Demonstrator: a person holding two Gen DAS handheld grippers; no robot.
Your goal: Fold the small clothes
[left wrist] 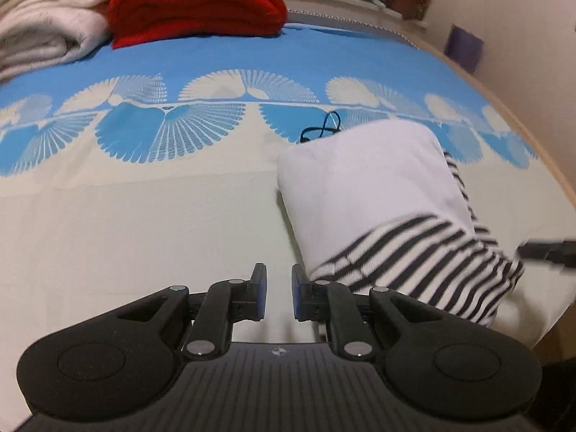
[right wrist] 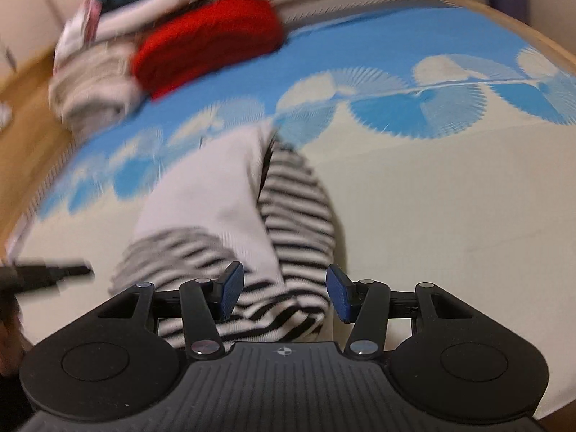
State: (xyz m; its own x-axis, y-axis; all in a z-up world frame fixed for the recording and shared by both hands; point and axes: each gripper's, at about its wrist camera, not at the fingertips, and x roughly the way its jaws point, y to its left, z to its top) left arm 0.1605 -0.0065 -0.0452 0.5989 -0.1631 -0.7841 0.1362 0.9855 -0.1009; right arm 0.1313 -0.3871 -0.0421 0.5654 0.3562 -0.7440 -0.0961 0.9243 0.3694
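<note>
garment: a small white and black-striped top (left wrist: 374, 194), part folded, lying on the cream part of the bedspread (left wrist: 144, 234), near the bed's front edge
long axis: runs from the striped hem at the near end away toward the blue fan pattern, where the plain white folded part ends
left gripper (left wrist: 279, 293): fingers a narrow gap apart, nothing between them; only bare bedspread shows in the gap
garment from left gripper: to its right, the striped hem just beside the right-hand finger; whether it touches I cannot tell
right gripper (right wrist: 284, 297): fingers about half open, standing over the striped near end of the top (right wrist: 230, 216); cloth shows between them, but the pads do not press on it
nearer hand: the right, which is already above the hem; the left sits off to the garment's side
likely next move: a grasp at the near hem, judging by how both grippers point
black cord (left wrist: 322, 127): just beyond the garment's far end
red blanket (left wrist: 194, 3): well beyond the garment, at the far side of the bed
writing: no brand, label or readable text visible; right view is blurred
</note>
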